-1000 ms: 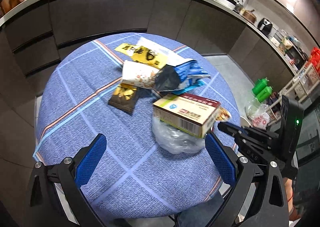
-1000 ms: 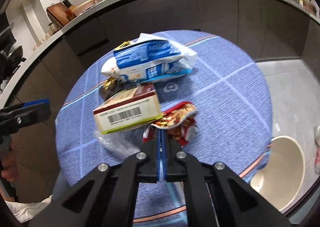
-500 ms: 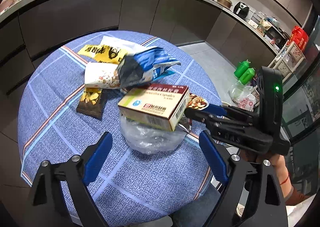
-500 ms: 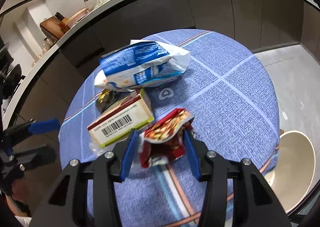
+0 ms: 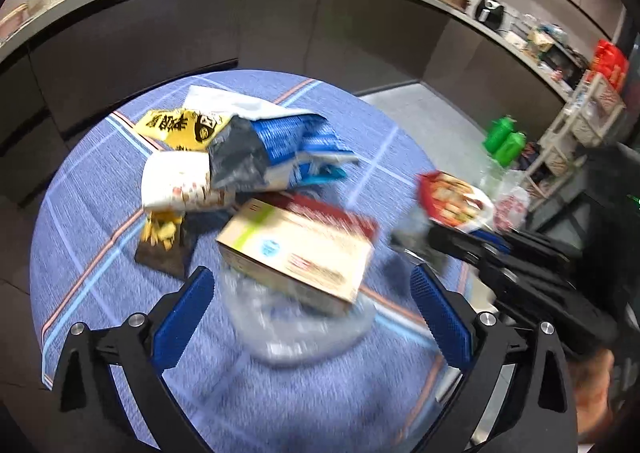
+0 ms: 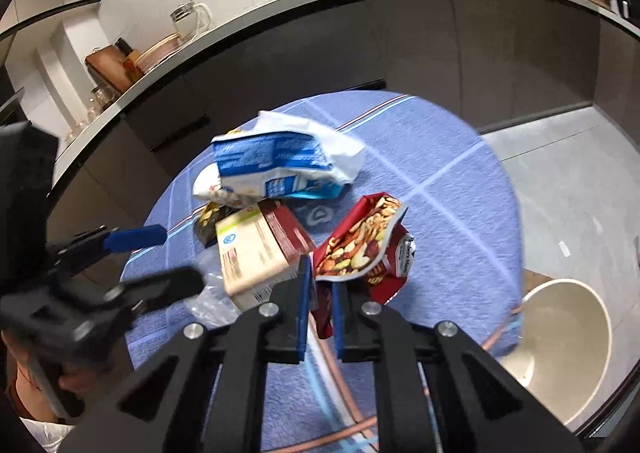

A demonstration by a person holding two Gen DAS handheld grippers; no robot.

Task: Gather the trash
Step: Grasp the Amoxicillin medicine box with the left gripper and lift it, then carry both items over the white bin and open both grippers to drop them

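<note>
On the round table with a blue cloth (image 5: 100, 253) lies a heap of trash: a cardboard box (image 5: 296, 249) on a clear plastic bag (image 5: 296, 329), a blue-and-white bag (image 5: 288, 149), a white snack bag (image 5: 176, 181), a yellow packet (image 5: 176, 125) and a dark packet (image 5: 162, 245). My left gripper (image 5: 310, 273) hovers over the box, its jaws opening wide, touching nothing. My right gripper (image 6: 322, 285) has its jaws closing on a red nut packet (image 6: 360, 249), held clear of the cloth at the table's right edge.
A cream bin (image 6: 568, 341) stands on the floor just beyond the table's near right edge. Two green bottles (image 5: 504, 137) and a shelf rack stand on the floor further right. Dark cabinets under a cluttered counter curve around behind the table.
The right gripper opened around the red nut packet, closed on it again and raised it slightly. The left gripper has moved in over the box and plastic bag.
</note>
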